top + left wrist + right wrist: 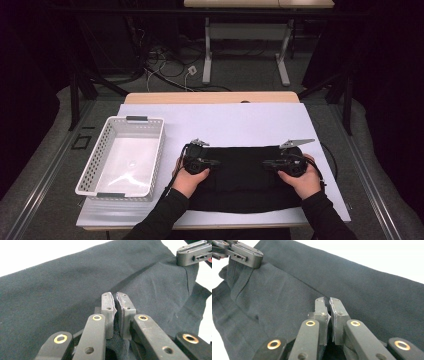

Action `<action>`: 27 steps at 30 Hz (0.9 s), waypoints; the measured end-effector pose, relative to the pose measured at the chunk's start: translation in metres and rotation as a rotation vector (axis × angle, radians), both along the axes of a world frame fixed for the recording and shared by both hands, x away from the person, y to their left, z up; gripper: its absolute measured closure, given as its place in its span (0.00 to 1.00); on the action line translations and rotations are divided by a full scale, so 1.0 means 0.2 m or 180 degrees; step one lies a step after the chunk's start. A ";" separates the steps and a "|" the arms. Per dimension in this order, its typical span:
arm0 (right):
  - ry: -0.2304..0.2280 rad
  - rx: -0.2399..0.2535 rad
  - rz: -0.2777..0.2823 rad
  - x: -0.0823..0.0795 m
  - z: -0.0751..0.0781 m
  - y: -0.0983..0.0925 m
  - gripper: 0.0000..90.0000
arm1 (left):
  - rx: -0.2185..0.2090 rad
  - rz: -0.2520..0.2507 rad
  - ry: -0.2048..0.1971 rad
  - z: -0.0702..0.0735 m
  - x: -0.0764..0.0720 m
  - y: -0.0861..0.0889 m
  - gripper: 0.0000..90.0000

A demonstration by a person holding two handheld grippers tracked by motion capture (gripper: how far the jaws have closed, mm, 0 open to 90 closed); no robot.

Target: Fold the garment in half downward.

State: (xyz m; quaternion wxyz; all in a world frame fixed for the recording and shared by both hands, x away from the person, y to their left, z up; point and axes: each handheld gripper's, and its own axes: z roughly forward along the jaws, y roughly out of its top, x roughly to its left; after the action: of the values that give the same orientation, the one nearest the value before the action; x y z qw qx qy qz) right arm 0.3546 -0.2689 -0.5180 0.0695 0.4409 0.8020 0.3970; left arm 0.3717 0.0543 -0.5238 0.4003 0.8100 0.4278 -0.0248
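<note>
Currently both tools pinch the black cloth (242,180) lying lower centre on the table (240,120): left tool (216,162) clamped on its left part, right tool (265,162) on its right.

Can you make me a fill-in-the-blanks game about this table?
1. The cloth is coloured ____.
2. The white basket has ____ inside it.
3. Each hand-held gripper, left and right, is shut on the ____.
4. The basket lies on the cloth's ____ side in the high view.

Missing words: black; nothing; cloth; left
</note>
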 end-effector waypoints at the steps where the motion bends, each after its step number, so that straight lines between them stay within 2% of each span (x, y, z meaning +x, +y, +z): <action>1: -0.0029 0.0008 0.0002 -0.01 0.01 0.00 0.95 | -0.0004 -0.0010 -0.0020 0.01 -0.01 0.00 0.94; 12: -0.0255 0.0003 0.0087 -0.18 0.06 -0.01 0.95 | -0.0057 -0.0144 -0.0225 0.06 -0.16 0.01 0.94; 21: -0.0311 0.0001 0.0145 -0.28 0.07 -0.01 0.95 | -0.0063 -0.0252 -0.0309 0.06 -0.27 0.03 0.94; 27: -0.0314 -0.0035 0.0182 -0.33 0.05 -0.01 0.95 | -0.0145 -0.0269 -0.0303 0.04 -0.34 0.04 0.94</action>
State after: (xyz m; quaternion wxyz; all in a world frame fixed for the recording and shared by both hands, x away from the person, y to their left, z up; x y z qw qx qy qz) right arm 0.2879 -0.2702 -0.5083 0.1000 0.3973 0.8120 0.4157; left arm 0.3042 0.0622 -0.5155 0.4372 0.8183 0.3731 -0.0130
